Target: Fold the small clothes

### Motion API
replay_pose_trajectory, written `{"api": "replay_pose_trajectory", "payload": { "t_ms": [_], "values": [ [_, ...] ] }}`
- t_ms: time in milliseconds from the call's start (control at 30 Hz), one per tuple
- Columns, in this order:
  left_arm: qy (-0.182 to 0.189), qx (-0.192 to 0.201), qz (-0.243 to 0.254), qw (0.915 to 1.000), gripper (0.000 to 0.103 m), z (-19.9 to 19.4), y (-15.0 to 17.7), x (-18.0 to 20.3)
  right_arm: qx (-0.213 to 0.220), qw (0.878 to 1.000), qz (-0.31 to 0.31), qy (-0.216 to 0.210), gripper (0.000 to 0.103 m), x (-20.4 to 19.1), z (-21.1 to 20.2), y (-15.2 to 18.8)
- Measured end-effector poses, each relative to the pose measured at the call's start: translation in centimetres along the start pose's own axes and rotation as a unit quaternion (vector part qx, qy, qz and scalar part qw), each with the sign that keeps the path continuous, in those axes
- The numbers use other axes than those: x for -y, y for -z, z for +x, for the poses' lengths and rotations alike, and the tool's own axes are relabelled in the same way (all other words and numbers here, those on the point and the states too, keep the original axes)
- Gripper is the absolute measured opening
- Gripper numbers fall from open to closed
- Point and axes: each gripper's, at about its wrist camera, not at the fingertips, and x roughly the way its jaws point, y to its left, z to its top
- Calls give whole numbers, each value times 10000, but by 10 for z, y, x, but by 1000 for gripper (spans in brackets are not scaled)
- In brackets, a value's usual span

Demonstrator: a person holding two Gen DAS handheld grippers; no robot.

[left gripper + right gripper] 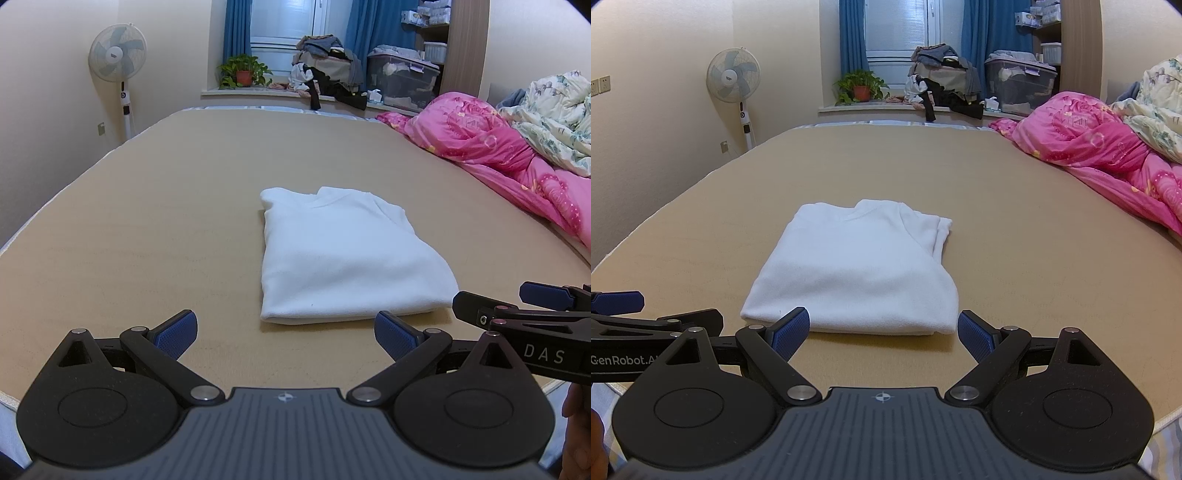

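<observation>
A white garment (343, 254) lies folded into a neat rectangle on the tan bed surface (147, 221); it also shows in the right wrist view (857, 266). My left gripper (284, 332) is open and empty, just short of the garment's near edge. My right gripper (882, 332) is open and empty, at the garment's near edge, its left finger (790, 332) close to the cloth. The right gripper also shows at the right of the left wrist view (517, 306), and the left gripper at the left of the right wrist view (646, 314).
A pink quilt (498, 155) and a floral blanket (554, 110) are piled along the bed's right side. A standing fan (118, 55) is at the far left. A plant (243, 70), a clothes heap (325, 70) and a plastic box (402, 81) line the windowsill.
</observation>
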Motion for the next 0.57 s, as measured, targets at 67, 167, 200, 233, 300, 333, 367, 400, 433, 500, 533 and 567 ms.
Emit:
{"api": "replay_pose_trajectory", "payload": {
  "t_ms": [67, 167, 200, 233, 300, 333, 367, 400, 433, 500, 533, 567],
  "values": [
    [1, -5, -1, 10000, 102, 0, 0, 0, -14, 10000, -2, -4, 88, 1, 0, -1],
    [-4, -21, 9, 10000, 102, 1, 1, 0, -34, 10000, 1, 3, 88, 1, 1, -1],
    [-5, -25, 8, 10000, 102, 2, 1, 0, -40, 10000, 2, 8, 88, 0, 1, -1],
    [-3, -29, 8, 10000, 102, 3, 1, 0, -44, 10000, 2, 12, 88, 0, 1, 0],
    [-2, -25, 6, 10000, 102, 3, 1, 1, -48, 10000, 4, 12, 88, 0, 2, -1],
    [-3, -21, 5, 10000, 102, 2, 1, 0, -46, 10000, 4, 9, 88, 0, 2, -1],
    [-2, -18, 4, 10000, 102, 2, 1, 0, -42, 10000, 2, 8, 88, 0, 2, -1],
    [1, -13, 7, 10000, 102, 2, 1, 0, -38, 10000, -1, 9, 88, 0, 2, -1],
    [3, -7, 8, 10000, 102, 3, 1, 0, -37, 10000, -1, 8, 88, 1, 2, -2],
    [4, -1, 8, 10000, 102, 3, 1, 1, -36, 10000, 1, 7, 88, 1, 2, -2],
    [2, -2, 3, 10000, 102, 4, 2, 1, -36, 10000, 2, 7, 88, 1, 2, -2],
    [4, -7, -2, 10000, 102, 4, 2, 1, -36, 10000, 2, 7, 88, 1, 2, -2]
  ]
}}
